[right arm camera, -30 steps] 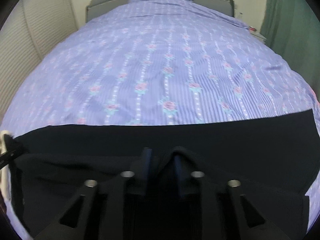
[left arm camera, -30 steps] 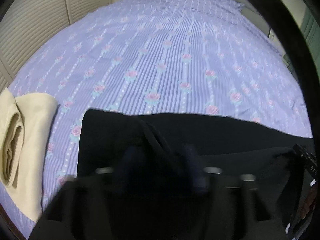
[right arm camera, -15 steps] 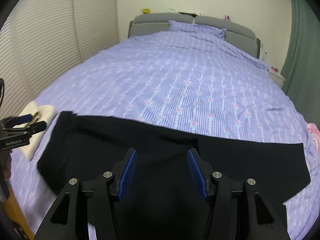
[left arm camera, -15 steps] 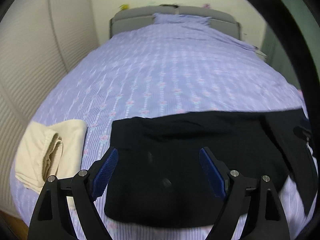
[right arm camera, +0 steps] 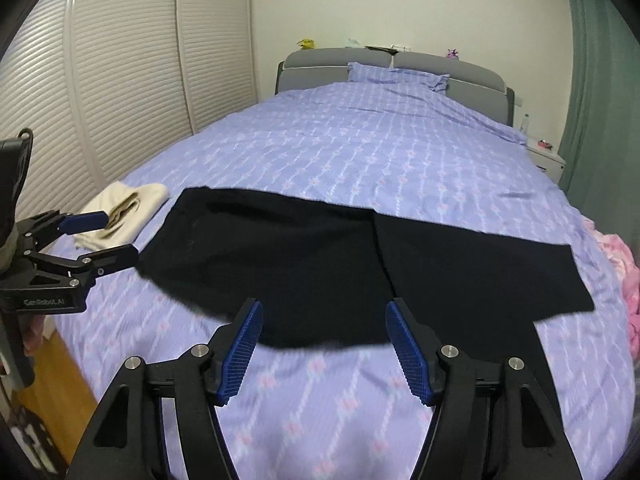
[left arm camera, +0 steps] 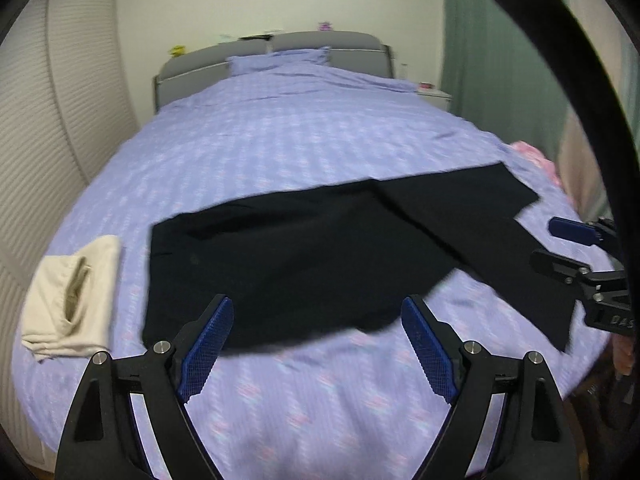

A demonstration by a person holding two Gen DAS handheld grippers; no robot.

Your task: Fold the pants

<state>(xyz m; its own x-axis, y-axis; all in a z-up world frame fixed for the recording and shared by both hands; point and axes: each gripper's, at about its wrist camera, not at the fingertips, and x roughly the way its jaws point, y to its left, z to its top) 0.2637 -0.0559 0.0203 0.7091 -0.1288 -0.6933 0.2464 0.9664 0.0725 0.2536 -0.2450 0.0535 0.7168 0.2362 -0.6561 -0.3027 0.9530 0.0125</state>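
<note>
We see the pants (left arm camera: 304, 256) lying flat across the foot end of the bed (left arm camera: 304, 136), black against the lilac flowered cover. They stretch crosswise: the broad part lies toward the louvred doors (right arm camera: 100, 80), and a leg panel overlaps it along a slanting edge and runs on toward the green curtain (left arm camera: 496, 60). In the right wrist view the pants (right arm camera: 320, 256) show the same seam-like edge near their middle. The near hem is blurred in both views.

Our left claw (left arm camera: 316, 344) hangs over bare cover just short of the pants' near edge, its jaws released and wide, having just been opening, with nothing between the blue pads (left arm camera: 208, 344). Our right claw (right arm camera: 324, 348) hangs likewise at the pants' near edge, jaws released and just opened further, nothing gripped. Each claw also shows at the edge of the other's view, beside the ends of the pants.

Beside the pants, on the door side, lies a folded cream cloth (left arm camera: 76, 300), close to but apart from them. On the curtain side a pink cloth (right arm camera: 624, 264) sits at the bed's edge. Far beyond the pants a pillow (right arm camera: 396, 74) leans on the grey headboard (right arm camera: 320, 64), and a white nightstand (right arm camera: 546, 158) stands by the curtain.
</note>
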